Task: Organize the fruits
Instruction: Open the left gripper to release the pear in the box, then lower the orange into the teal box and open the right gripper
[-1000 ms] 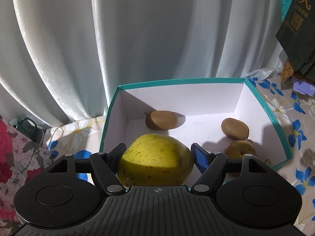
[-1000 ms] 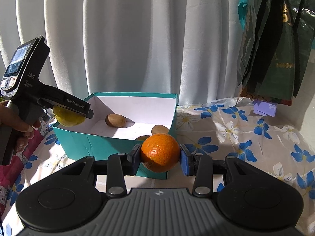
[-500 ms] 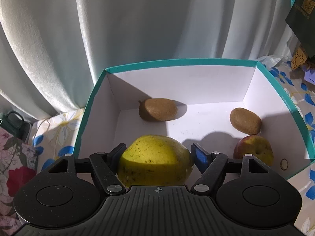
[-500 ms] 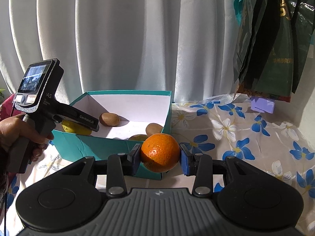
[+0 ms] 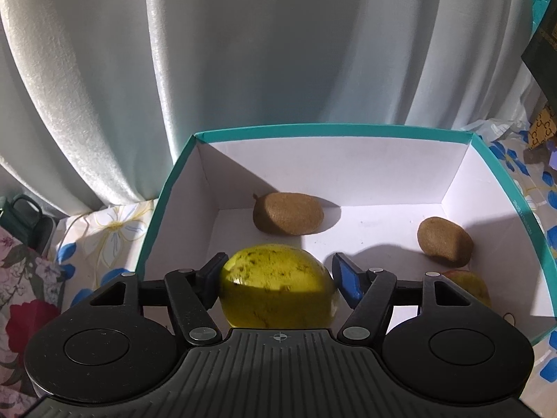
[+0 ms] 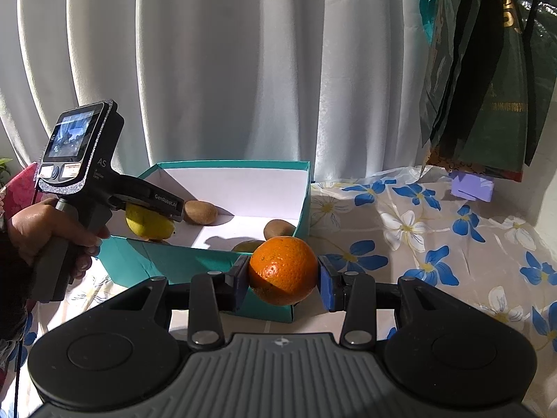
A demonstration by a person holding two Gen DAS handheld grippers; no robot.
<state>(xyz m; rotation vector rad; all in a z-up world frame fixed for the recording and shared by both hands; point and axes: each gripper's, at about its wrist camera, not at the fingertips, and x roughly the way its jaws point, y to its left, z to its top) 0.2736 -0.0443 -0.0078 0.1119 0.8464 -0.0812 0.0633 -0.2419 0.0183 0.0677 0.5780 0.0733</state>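
Observation:
My left gripper hangs over the near left corner of a teal box with a white inside. A speckled yellow pear sits between its pads, which touch both sides while the jaws are closing. The right wrist view shows this pear held at the height of the box's rim. On the box floor lie two kiwis and a reddish-yellow apple. My right gripper is shut on an orange, just in front of the box's near right corner.
A person's hand grips the left gripper's handle. White curtains hang behind the box. Floral tablecloth stretches to the right, with a purple block and dark hanging bags at the far right. Red floral fabric lies left.
The left gripper has moved forward and down with the pear, from the box's near edge to over its inside. Its jaws have narrowed a little. The right gripper and orange have stayed put.

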